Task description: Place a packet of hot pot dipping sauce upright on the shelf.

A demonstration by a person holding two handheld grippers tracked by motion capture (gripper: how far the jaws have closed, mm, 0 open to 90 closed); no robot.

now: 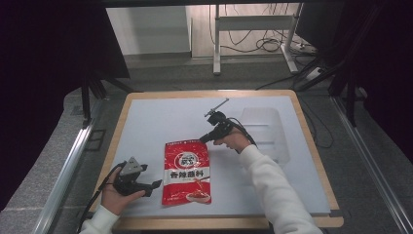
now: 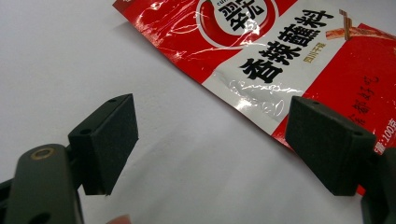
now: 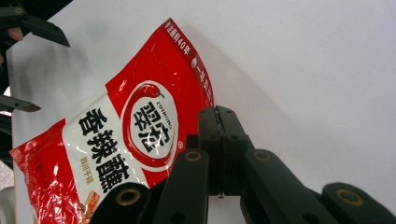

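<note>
Here the red seasoning pouch (image 1: 187, 171) lies flat on the worktop (image 1: 160, 117), ungrasped; right claw (image 3: 218, 116) pressed together near its top corner, left claw (image 2: 224, 140) spread beside it.

A wood-edged table (image 1: 122, 114) carries a pale grey mat (image 1: 160, 122). Grey floor (image 1: 160, 75) stretches beyond it. At twelve o'clock stands a white metal desk frame (image 1: 253, 24) with cables (image 1: 265, 44) coiled beneath. Black curtains (image 1: 44, 63) hang at nine and three o'clock. A white wall panel (image 1: 146, 29) sits at eleven.
</note>
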